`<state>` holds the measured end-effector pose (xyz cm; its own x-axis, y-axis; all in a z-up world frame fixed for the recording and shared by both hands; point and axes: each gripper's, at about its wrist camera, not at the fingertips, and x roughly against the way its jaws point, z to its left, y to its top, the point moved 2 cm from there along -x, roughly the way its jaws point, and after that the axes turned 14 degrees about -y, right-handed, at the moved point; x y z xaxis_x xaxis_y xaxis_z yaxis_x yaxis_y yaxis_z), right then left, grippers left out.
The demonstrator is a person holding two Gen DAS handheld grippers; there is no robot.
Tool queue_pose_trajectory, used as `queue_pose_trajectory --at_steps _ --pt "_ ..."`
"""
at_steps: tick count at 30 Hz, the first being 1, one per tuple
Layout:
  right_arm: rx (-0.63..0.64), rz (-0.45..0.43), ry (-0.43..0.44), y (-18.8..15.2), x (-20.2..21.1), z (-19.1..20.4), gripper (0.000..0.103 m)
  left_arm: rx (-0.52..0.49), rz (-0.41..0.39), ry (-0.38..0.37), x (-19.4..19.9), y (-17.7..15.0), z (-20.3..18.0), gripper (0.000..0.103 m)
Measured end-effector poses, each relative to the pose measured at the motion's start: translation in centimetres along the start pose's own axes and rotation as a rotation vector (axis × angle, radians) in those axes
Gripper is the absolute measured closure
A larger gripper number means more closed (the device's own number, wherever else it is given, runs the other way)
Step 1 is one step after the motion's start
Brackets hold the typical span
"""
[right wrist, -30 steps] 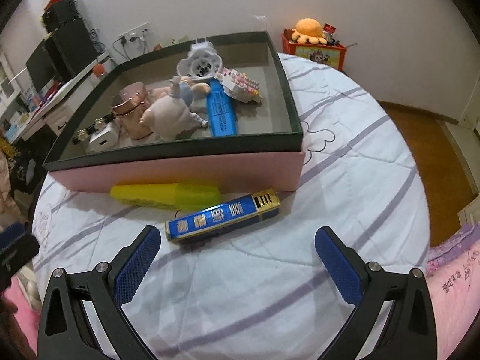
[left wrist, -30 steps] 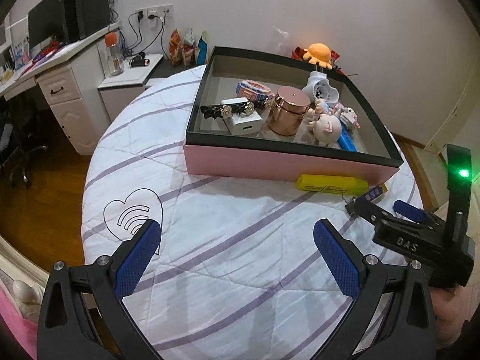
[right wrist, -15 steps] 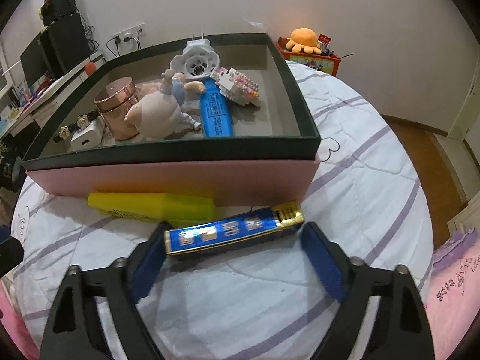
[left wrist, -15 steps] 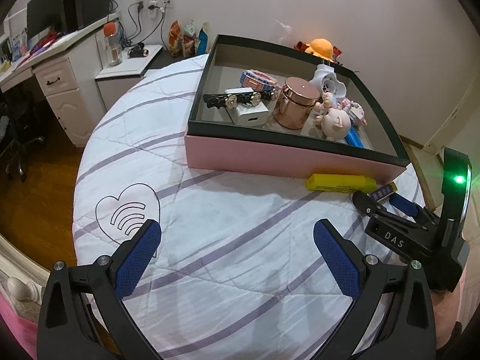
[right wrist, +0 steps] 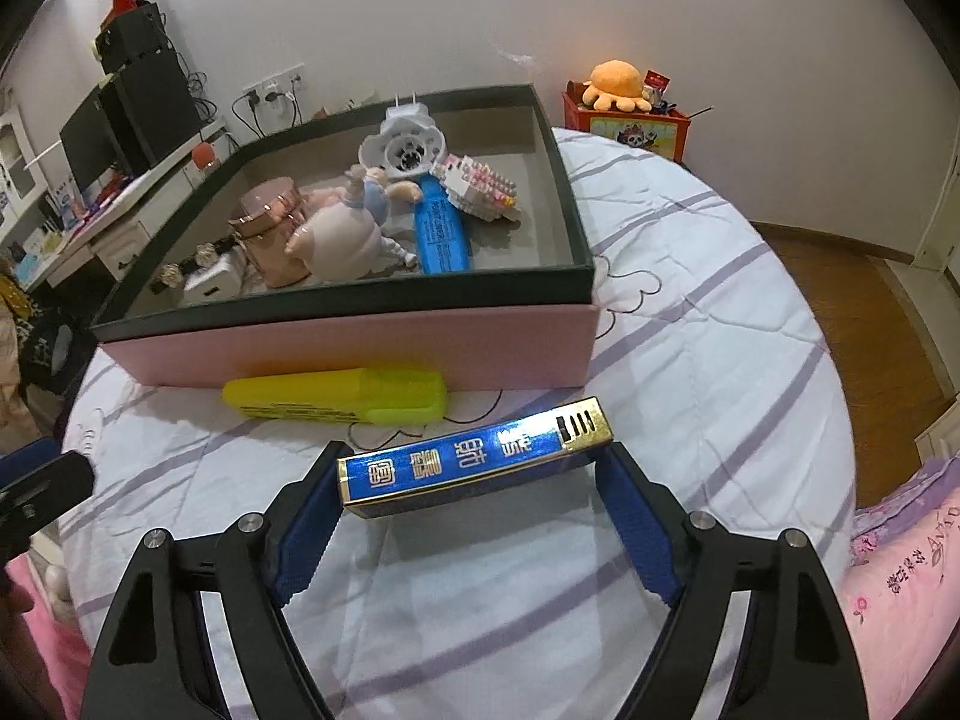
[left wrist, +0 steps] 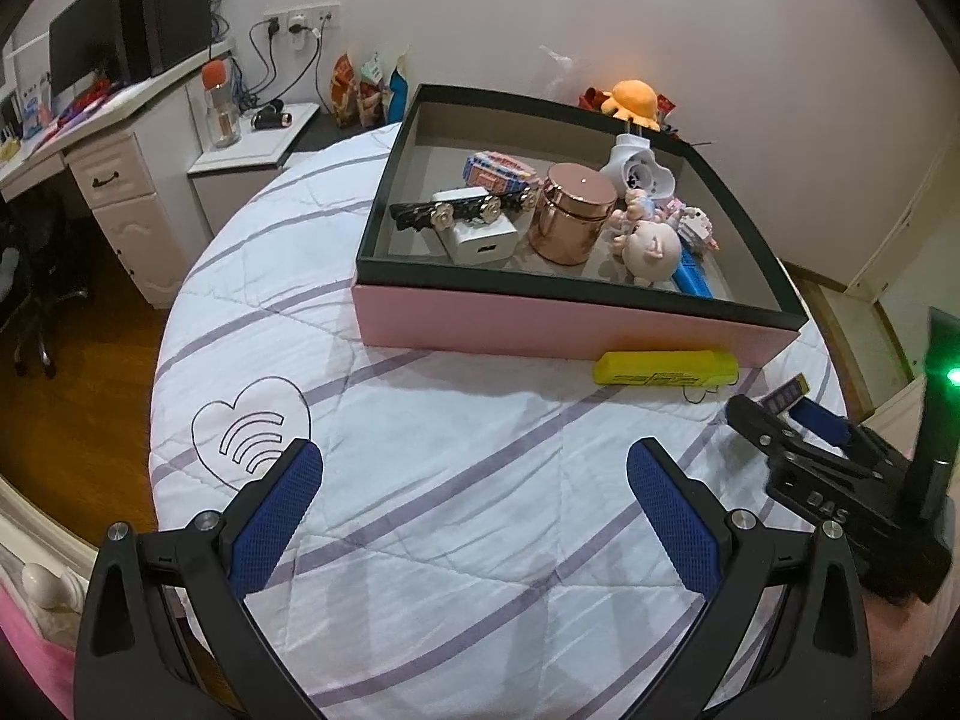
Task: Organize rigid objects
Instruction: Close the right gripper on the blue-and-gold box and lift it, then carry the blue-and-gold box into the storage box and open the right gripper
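Right tool (right wrist: pixel 474 516): clamped endwise on the blue box (right wrist: pixel 474 459), lifted just off the quilted bed (right wrist: pixel 690 276).
Left tool (left wrist: pixel 474 516): wide, nothing between its pads.
Ahead: yellow highlighter (right wrist: pixel 336 402) against the pink tray (right wrist: pixel 360 342) wall.

Blue box (left wrist: pixel 786 399): mostly hidden behind the right gripper (left wrist: pixel 798 426) in the left wrist view.
White charger (right wrist: pixel 207 282): partly hidden by the tray wall (right wrist: pixel 336 300) beyond the right gripper's fingers.
Yellow highlighter (right wrist: pixel 336 399): print too small to read.
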<state>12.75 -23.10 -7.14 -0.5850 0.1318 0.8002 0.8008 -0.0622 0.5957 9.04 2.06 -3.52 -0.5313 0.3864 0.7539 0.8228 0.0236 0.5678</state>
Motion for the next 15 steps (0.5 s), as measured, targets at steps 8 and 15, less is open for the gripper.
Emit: queue_pose_trajectory --at_steps 8,15 --pt "0.000 -0.088 0.052 3.2 4.1 0.1 0.020 -0.033 -0.061 0.006 1.3 3.1 -0.6 0.000" --pt "0.039 -0.156 0.065 8.8 4.2 2.0 0.020 -0.061 -0.114 0.035 0.9 8.1 0.0 0.000"
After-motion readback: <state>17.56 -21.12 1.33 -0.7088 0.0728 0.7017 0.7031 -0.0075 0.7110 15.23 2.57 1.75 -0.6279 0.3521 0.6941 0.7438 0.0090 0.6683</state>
